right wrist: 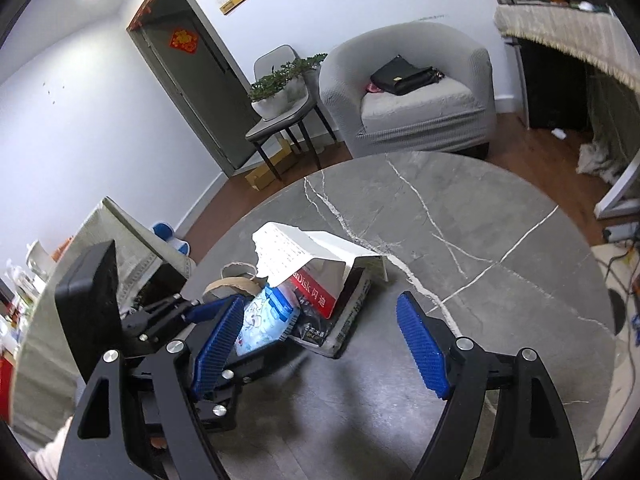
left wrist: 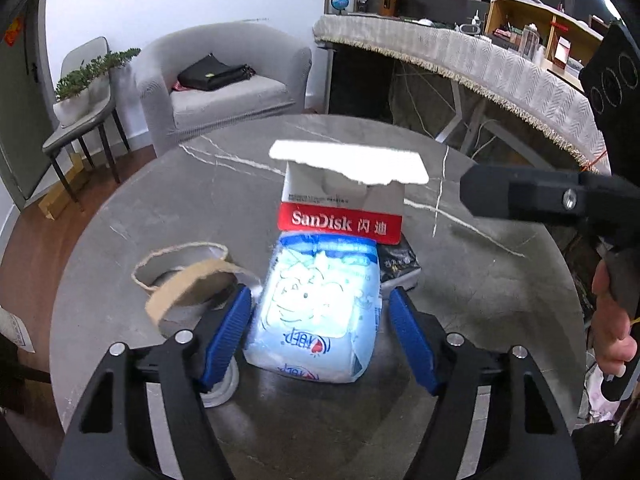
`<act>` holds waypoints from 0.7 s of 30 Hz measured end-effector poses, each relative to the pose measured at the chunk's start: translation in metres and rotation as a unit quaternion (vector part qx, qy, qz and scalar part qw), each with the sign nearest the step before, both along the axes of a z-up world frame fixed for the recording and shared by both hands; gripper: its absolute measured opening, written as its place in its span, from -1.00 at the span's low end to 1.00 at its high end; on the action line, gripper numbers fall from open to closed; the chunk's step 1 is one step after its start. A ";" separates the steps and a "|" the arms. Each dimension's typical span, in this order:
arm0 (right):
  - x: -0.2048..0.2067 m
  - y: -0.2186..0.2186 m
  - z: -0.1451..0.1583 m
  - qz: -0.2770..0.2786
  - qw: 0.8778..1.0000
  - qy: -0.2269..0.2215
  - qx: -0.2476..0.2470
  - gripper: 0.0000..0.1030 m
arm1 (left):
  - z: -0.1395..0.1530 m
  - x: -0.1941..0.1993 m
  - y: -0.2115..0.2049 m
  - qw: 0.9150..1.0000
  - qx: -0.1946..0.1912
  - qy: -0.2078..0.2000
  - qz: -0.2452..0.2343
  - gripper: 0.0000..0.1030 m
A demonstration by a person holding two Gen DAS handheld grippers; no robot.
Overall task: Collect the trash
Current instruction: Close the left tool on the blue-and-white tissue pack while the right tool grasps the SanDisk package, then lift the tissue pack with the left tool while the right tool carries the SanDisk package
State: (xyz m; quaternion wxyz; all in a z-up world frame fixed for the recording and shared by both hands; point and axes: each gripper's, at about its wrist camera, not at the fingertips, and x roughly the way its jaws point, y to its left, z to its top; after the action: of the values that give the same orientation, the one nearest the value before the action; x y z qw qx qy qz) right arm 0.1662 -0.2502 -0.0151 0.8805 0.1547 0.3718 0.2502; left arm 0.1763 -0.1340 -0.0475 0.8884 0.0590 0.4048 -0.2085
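At the centre of the left wrist view, the left gripper straddles a blue-and-white tissue pack lying on the grey marble table; its left pad sits against the pack, the right one just clear, no firm grip yet. A red SanDisk box leans directly behind. Lower in the right wrist view, the right gripper stands wide apart, empty.
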 end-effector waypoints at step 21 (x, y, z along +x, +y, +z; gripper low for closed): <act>0.021 0.018 -0.014 -0.004 1.000 0.024 -0.020 -0.07 | 0.009 -0.013 0.016 0.999 -0.038 -0.002 -0.007 -0.05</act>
State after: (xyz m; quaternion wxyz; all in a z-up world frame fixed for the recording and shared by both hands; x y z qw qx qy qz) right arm 0.1871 -0.2318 -0.0293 0.8752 0.1447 0.3970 0.2356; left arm 0.1630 -0.1175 -0.0384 0.8893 0.0285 0.3946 -0.2295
